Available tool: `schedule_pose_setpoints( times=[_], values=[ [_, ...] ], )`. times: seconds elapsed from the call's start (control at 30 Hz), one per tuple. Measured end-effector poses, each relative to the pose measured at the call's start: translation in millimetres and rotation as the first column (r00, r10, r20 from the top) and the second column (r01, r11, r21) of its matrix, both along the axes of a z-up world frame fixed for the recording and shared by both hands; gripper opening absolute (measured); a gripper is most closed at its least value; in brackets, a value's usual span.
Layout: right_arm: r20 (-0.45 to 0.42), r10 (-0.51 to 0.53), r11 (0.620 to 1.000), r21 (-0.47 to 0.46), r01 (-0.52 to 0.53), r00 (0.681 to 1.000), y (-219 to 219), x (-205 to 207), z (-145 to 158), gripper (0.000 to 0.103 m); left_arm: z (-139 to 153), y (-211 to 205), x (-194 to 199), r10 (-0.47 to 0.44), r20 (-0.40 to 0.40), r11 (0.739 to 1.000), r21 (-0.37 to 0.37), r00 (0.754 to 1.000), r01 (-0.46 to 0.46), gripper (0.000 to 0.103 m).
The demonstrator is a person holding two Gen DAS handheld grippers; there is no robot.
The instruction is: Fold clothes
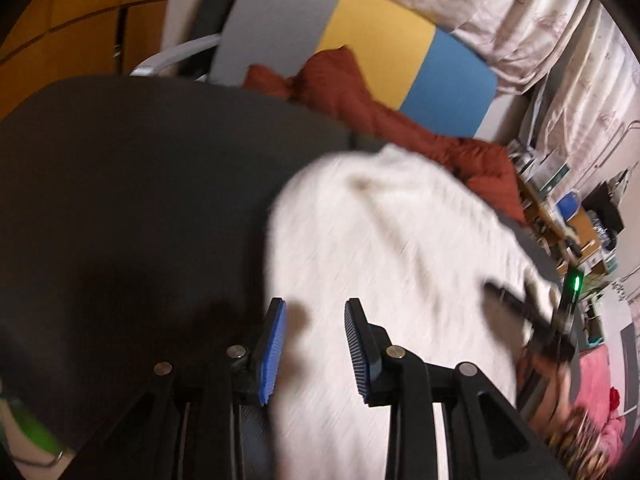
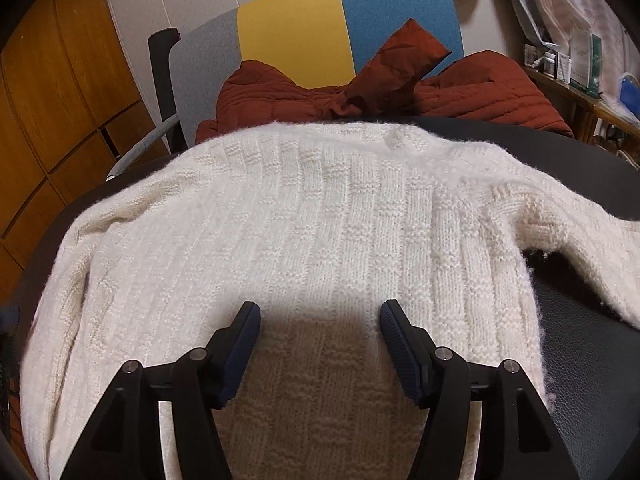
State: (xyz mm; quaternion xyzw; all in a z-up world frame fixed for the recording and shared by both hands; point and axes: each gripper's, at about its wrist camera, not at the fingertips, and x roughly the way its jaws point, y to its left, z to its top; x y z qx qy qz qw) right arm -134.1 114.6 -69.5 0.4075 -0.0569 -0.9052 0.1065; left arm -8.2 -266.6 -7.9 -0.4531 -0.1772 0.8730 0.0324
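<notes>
A cream knitted sweater (image 2: 304,216) lies spread flat on a dark table (image 2: 592,360), one sleeve trailing off to the right (image 2: 568,240). My right gripper (image 2: 320,312) is open and empty, hovering over the sweater's lower middle. In the blurred left wrist view the same sweater (image 1: 380,248) lies on the dark table (image 1: 140,184). My left gripper (image 1: 316,308) is open and empty just above the sweater's left edge. The right gripper (image 1: 532,312) shows at the far right of that view.
A rust-red quilted jacket (image 2: 480,84) lies heaped behind the table on a grey, yellow and blue chair (image 2: 316,36). Wooden cabinets (image 2: 52,112) stand at the left. A cluttered shelf (image 2: 576,64) and curtains are at the right.
</notes>
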Motion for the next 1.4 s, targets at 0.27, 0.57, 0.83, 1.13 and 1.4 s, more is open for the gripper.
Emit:
schedule_pose_setpoints(
  times=[0.27,0.57,0.83,1.13,1.4],
  values=[
    [0.000,0.002,1.000,0.011,-0.002,1.000,-1.7,-0.1,0.8,0.066,-40.9,-10.9,79.6,0.002,0.075,0.995,0.103,0.997,-0.010,0.036],
    [0.000,0.004,1.000,0.014,-0.004,1.000,-2.1,-0.1,0.8,0.068,-57.7,-3.7,96.3,-0.033,0.044,0.947,0.321,0.999,0.017,0.041],
    [0.000,0.003,1.000,0.008,-0.003,1.000,-2.4,-0.2,0.4,0.069,-62.0,-14.8,98.6,0.011,0.096,0.943,0.330,0.995,-0.043,0.008],
    [-0.001,0.004,1.000,0.009,-0.004,1.000,-3.0,0.0,0.1,0.069,26.7,-53.4,45.1,-0.004,0.005,0.998,0.056,1.000,0.004,0.000],
    [-0.002,0.005,1.000,0.001,-0.005,1.000,-1.9,0.5,0.1,0.070,13.7,-34.7,31.8,-0.098,0.058,0.993,0.068,0.994,0.094,0.020]
  ],
)
